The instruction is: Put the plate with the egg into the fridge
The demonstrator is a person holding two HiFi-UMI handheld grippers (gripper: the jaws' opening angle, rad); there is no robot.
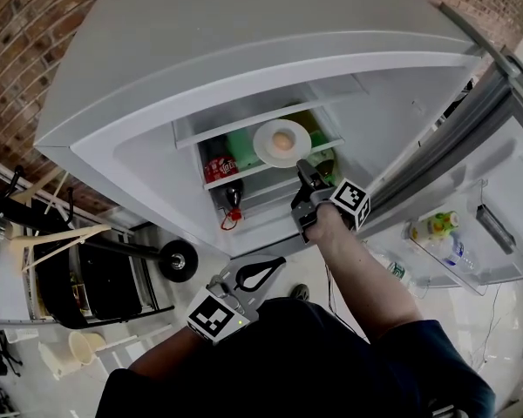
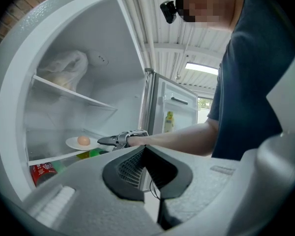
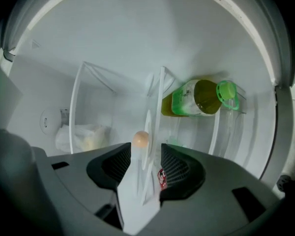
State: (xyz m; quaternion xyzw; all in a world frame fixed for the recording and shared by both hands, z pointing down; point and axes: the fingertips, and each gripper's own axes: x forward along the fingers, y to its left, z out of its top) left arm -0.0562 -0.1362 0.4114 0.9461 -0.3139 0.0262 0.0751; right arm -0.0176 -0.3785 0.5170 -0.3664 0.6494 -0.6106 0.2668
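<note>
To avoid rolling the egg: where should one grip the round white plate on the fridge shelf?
Grip the near rim of the round white plate, coming in level from the front. It lies flat, and the brown egg sits loose in its middle, so the rim is the free part. The right tool holds it there.

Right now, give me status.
Left claw shut, empty. Right claw clamped on white round plate rim. Plate, brown egg aboard, on fridge shelf. Nothing blocking.
</note>
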